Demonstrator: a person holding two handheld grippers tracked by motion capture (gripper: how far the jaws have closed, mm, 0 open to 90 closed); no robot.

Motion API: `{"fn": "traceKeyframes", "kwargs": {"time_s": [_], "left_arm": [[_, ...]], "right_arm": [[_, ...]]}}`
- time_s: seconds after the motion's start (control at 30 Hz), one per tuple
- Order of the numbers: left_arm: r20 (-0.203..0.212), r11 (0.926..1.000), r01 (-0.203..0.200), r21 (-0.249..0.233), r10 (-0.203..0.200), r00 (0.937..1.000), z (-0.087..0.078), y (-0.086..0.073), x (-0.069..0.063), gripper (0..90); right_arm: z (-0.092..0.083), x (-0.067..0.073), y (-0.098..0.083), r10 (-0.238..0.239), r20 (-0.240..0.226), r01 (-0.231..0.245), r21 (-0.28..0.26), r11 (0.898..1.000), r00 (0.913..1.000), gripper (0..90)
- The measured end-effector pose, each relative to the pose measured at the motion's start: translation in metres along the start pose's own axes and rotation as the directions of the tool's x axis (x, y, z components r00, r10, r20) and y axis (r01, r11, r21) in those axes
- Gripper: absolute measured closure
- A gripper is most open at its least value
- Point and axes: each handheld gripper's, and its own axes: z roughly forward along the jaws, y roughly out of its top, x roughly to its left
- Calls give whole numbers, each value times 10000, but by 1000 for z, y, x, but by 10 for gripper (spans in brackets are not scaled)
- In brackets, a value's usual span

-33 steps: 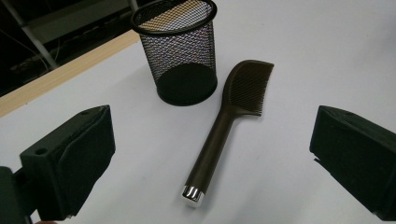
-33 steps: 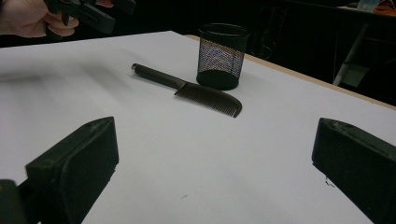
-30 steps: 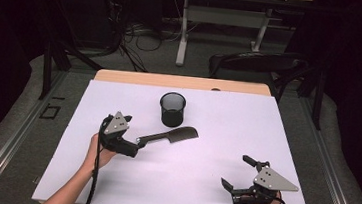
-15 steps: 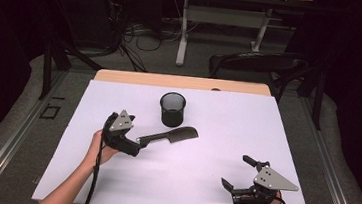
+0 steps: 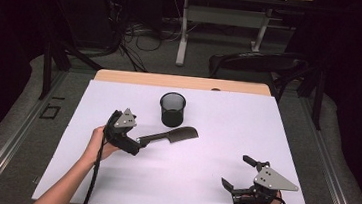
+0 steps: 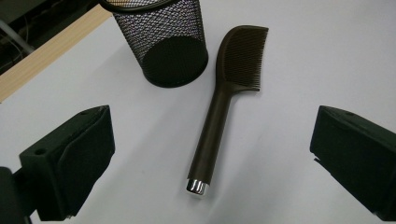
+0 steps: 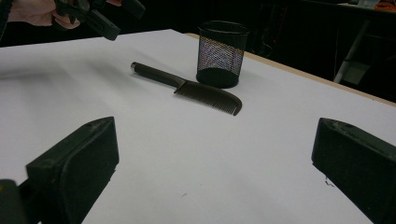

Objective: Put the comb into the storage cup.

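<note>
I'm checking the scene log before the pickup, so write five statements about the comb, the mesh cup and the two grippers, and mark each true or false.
1. The comb lies flat on the white table. True.
2. The comb stands inside the black mesh cup. False: it lies on the table beside the cup.
3. The left gripper is open, its jaws on either side of the comb's handle end without touching it. True.
4. The right gripper is shut on the comb. False: it is open, near the table's front right corner, away from the comb.
5. The mesh cup lies on its side. False: it stands upright.
</note>
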Motion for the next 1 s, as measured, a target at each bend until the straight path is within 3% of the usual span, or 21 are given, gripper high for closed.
{"fn": "traceKeyframes", "kwargs": {"time_s": [0.23, 0.4, 0.63, 0.87, 1.0], "left_arm": [[-126, 9992, -137, 371, 142, 9998, 1, 6, 8, 0], [10, 9957, -369, 844, 370, 9993, 5, 11, 9, 0], [238, 9831, -784, 1651, 755, 9969, 12, 19, 9, 0], [415, 9753, -976, 1981, 911, 9950, 17, 24, 9, 0], [480, 9663, -1181, 2288, 1100, 9928, 22, 27, 8, 0]], "right_arm": [[0, 0, 0, -9, 1, 9, 30, 10000, 10000, 2], [0, 0, -1, 23, -27, -23, 7, 10000, 10000, 2], [1, -1, -1, 90, -66, -90, 92, 9999, 9999, 2], [1, 0, -1, 90, -81, -89, 76, 9999, 9999, 2], [1, -1, -1, 56, -73, -55, 129, 9999, 10000, 3]]}}
